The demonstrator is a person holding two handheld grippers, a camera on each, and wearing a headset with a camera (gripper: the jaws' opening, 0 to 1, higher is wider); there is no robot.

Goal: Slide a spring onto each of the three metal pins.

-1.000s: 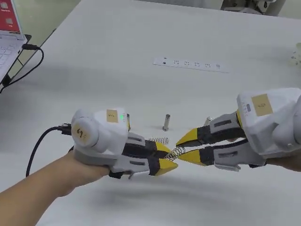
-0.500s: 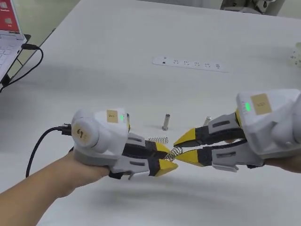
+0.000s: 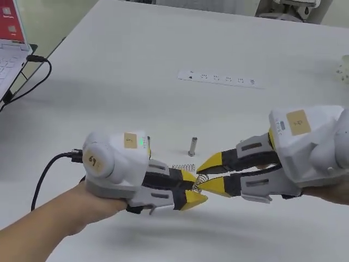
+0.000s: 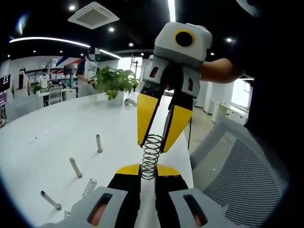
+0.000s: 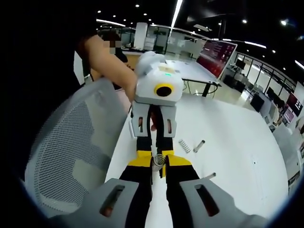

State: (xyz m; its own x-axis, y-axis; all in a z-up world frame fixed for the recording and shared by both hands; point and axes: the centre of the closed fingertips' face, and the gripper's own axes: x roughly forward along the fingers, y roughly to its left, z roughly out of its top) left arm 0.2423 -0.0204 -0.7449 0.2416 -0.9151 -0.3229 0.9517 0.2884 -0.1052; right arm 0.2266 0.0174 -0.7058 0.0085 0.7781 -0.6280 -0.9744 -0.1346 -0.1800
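Observation:
A small steel spring (image 3: pixel 202 179) is held in the air between my two grippers, which meet tip to tip. My left gripper (image 3: pixel 193 191) is shut on its lower end (image 4: pixel 151 156). My right gripper (image 3: pixel 200 176) has its yellow jaws pressed on the spring's other end (image 5: pixel 158 160). Three metal pins (image 4: pixel 99 143) (image 4: pixel 76 167) (image 4: pixel 50 200) are on the white table beyond; one pin (image 3: pixel 192 146) stands upright just behind the jaws. A second spring (image 3: pixel 182 165) lies on the table beside it.
A white power strip (image 3: pixel 221 79) lies further back on the table (image 3: pixel 136 65). A laptop (image 3: pixel 8 43) and a black cable (image 3: pixel 41 71) are at the far left. A grey mesh chair (image 5: pixel 66 152) stands off the table's near edge.
My right gripper's jaws, open around the spring a second ago, have closed onto it. Both grippers have shifted slightly; the spring stays in the left jaws.

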